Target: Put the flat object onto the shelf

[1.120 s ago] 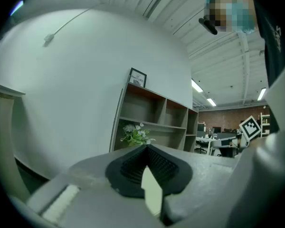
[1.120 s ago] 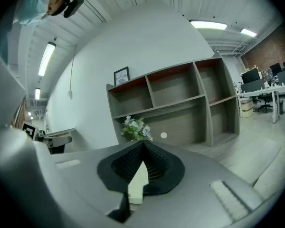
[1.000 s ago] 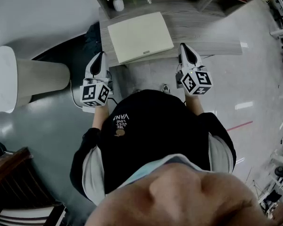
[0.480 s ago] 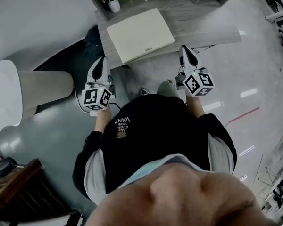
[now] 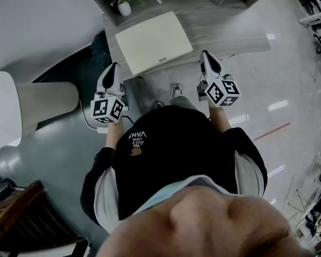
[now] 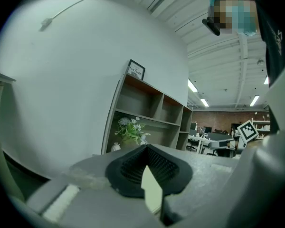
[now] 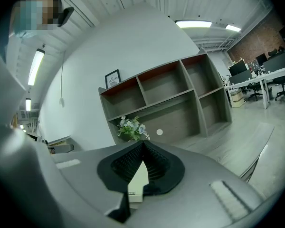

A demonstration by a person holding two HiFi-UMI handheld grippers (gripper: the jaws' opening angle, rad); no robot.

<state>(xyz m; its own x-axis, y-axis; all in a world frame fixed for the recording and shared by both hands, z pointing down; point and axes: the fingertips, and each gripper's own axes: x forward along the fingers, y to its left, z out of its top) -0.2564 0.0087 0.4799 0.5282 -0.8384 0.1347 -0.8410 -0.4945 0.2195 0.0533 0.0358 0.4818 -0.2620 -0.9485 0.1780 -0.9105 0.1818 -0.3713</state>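
both the left gripper (image 5: 114,67) and right gripper (image 5: 208,55) have jaws clenched on nothing, short of the flat object (image 5: 152,40) lying on the counter (image 5: 232,32) before the shelf (image 7: 180,113), so an uneven pinch could slide it off the edge.

Left tongs (image 5: 114,67), right tongs (image 5: 206,55), both closed

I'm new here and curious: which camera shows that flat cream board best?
The head view: the flat cream board lies fully visible on the table. Both gripper views catch only a sliver.
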